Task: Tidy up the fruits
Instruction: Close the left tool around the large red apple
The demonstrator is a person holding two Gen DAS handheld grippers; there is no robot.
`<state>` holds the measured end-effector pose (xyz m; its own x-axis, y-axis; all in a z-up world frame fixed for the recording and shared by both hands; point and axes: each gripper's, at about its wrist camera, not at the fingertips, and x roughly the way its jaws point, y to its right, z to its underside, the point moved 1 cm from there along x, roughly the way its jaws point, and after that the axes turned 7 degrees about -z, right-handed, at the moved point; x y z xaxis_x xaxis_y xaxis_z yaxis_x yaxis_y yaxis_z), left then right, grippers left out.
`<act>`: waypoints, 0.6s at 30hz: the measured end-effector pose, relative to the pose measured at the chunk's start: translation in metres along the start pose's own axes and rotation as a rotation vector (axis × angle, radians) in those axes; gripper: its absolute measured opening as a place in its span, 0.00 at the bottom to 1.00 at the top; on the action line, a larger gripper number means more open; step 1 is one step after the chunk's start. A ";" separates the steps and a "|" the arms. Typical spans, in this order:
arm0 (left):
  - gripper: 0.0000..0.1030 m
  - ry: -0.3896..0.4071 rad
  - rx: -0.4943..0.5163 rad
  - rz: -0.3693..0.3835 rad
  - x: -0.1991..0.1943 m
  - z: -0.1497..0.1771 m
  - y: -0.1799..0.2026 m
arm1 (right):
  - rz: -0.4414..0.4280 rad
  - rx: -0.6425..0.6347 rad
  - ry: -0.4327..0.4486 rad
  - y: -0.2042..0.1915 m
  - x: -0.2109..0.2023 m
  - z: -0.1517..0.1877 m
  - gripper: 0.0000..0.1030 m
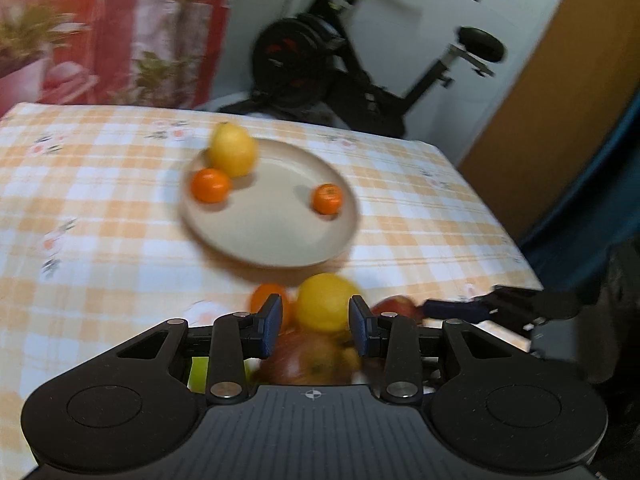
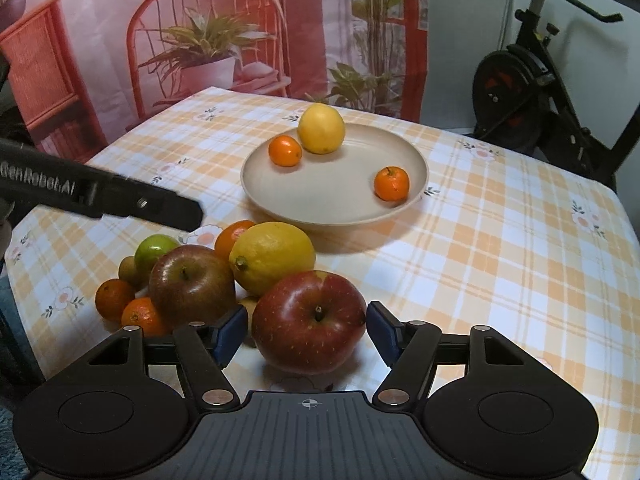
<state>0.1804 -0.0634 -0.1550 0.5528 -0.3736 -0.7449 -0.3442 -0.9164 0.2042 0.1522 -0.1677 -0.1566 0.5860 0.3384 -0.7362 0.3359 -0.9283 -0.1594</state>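
Note:
A beige plate (image 2: 336, 200) holds a lemon (image 2: 322, 128) and two mandarins (image 2: 285, 151) (image 2: 391, 183). In front of it lies a pile of fruit: a lemon (image 2: 272, 256), a dark apple (image 2: 190, 280), a green fruit (image 2: 154, 250) and several mandarins. My right gripper (image 2: 307, 328) is shut on a red apple (image 2: 308, 320) that rests on the cloth, with a blue pad at each flank. In the blurred left wrist view my left gripper (image 1: 316, 326) hovers over the pile with a narrow gap and nothing in it. The pile's lemon (image 1: 324, 300) lies beyond its tips.
The table wears an orange checked cloth (image 2: 500, 260), with its right edge (image 1: 500, 216) near a dark blue fabric. An exercise bike (image 2: 520, 100) stands behind the far corner. A printed backdrop (image 2: 200, 40) hangs behind the table.

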 end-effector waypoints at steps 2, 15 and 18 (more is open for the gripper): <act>0.36 -0.022 0.026 0.033 0.007 -0.008 0.010 | 0.003 0.008 0.004 0.002 -0.001 0.003 0.61; 0.34 -0.196 0.131 0.123 0.059 -0.018 0.057 | -0.006 0.037 0.039 0.005 -0.004 0.011 0.60; 0.34 -0.210 0.138 0.126 0.062 -0.018 0.059 | -0.014 0.034 0.045 0.004 -0.004 0.011 0.60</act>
<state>0.2081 -0.1436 -0.1781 0.3349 -0.4319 -0.8374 -0.5079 -0.8314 0.2257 0.1435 -0.1743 -0.1616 0.6145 0.3576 -0.7032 0.3193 -0.9278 -0.1928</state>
